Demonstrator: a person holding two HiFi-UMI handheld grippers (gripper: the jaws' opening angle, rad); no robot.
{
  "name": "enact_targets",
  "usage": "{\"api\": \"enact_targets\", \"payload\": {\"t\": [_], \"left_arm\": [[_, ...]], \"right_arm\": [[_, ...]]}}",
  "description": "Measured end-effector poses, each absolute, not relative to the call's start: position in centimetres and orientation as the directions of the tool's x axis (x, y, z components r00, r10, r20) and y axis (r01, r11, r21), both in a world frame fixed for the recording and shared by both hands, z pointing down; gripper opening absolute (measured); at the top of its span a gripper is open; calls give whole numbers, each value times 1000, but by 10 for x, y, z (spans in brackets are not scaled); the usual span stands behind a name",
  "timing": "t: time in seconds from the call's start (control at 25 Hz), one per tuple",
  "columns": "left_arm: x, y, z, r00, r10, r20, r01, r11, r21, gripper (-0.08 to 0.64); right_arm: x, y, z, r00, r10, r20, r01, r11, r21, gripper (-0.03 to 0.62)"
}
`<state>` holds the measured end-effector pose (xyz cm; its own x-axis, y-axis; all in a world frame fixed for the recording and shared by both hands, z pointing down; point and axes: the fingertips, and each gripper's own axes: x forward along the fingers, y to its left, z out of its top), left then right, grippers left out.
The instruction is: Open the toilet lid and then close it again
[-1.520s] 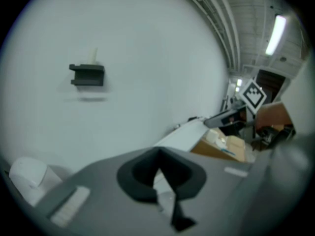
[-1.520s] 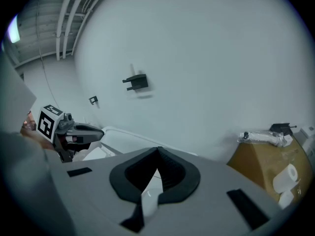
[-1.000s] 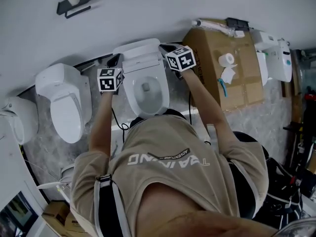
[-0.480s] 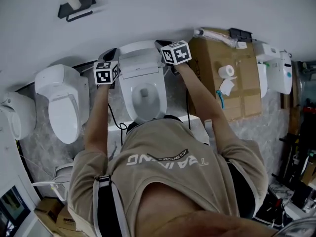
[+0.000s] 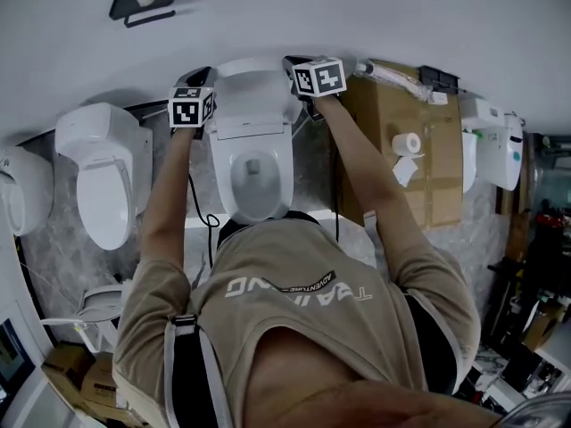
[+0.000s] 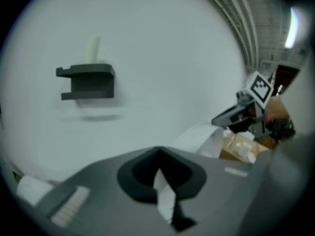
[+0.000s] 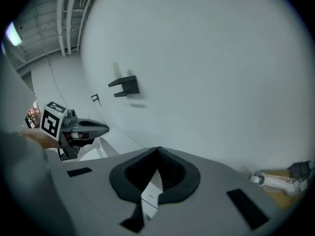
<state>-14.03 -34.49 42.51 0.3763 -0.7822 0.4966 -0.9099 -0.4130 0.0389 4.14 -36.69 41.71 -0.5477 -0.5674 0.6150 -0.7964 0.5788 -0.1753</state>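
Observation:
The white toilet (image 5: 252,181) stands against the wall with its bowl exposed. Its lid (image 5: 252,96) is raised almost upright against the wall. My left gripper (image 5: 200,80) is at the lid's left edge and my right gripper (image 5: 296,66) at its right edge, both near the top. In the left gripper view a white sliver of the lid (image 6: 164,193) sits between the shut jaws, and the right gripper (image 6: 239,116) shows across the lid's curve (image 6: 204,137). The right gripper view shows the same: a white strip (image 7: 150,193) pinched in the jaws, the left gripper (image 7: 81,129) opposite.
A second toilet (image 5: 98,172) stands to the left and a third (image 5: 18,190) at the far left. A cardboard box (image 5: 428,185) with a paper roll (image 5: 407,143) sits right of the toilet. A black holder (image 5: 147,3) hangs on the wall above.
Both grippers have moved back toward the wall with the lid, which has swung from tilted to nearly upright. The head view has shifted slightly.

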Motion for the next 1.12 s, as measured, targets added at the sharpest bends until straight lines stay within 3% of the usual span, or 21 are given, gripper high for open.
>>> {"api": "enact_targets", "payload": {"t": [1.12], "left_arm": [[-164,-395,447,348,-755,556,-925,-372,74,5]], "right_arm": [[35,-418,424,-507,-530,680,-795,592,-132,14]]}}
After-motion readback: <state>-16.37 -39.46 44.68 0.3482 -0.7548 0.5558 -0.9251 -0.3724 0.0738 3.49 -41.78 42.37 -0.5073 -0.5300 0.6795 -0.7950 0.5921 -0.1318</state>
